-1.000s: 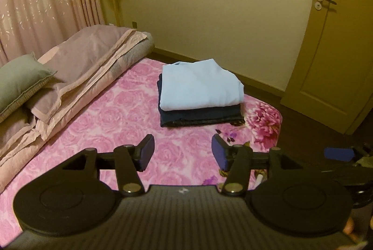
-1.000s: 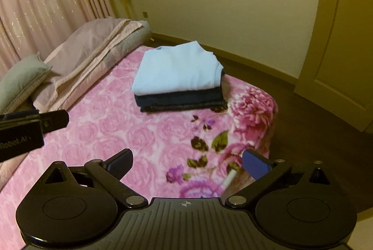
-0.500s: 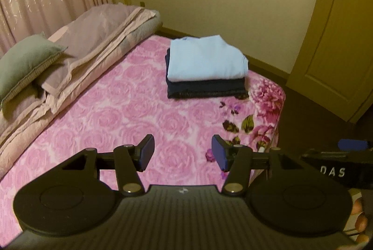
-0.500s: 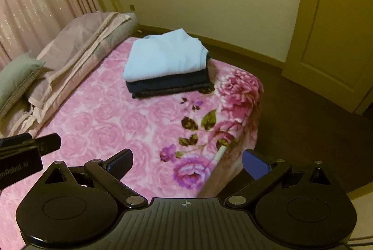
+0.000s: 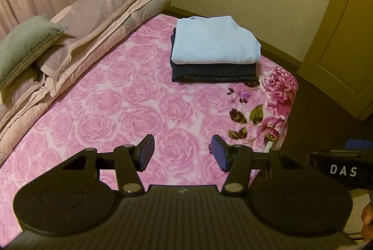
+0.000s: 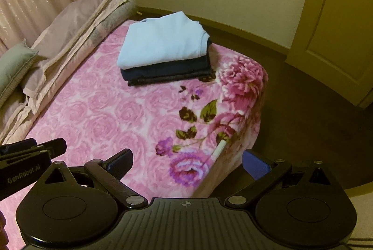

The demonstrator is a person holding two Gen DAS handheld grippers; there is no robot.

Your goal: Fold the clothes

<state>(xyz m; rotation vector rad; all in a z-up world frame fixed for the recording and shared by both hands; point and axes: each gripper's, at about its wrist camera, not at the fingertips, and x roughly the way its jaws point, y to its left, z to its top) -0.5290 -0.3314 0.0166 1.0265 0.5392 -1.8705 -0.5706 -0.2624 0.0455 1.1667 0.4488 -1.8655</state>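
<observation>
Both views have tipped lower since a moment earlier, showing more of the pink rose-patterned bed blanket [image 5: 121, 110]. Left tongs [image 5: 183, 155] hang spread and empty; right tongs [image 6: 187, 162] likewise. The folded pale-blue top [image 5: 213, 43] rests on folded dark-navy trousers [image 5: 215, 74] near the bed's far corner.

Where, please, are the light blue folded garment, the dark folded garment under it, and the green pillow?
light blue folded garment [image 5: 213, 40], left wrist view, top face
dark folded garment [image 5: 214, 72], left wrist view, front edge
green pillow [image 5: 23, 44], left wrist view, middle
</observation>
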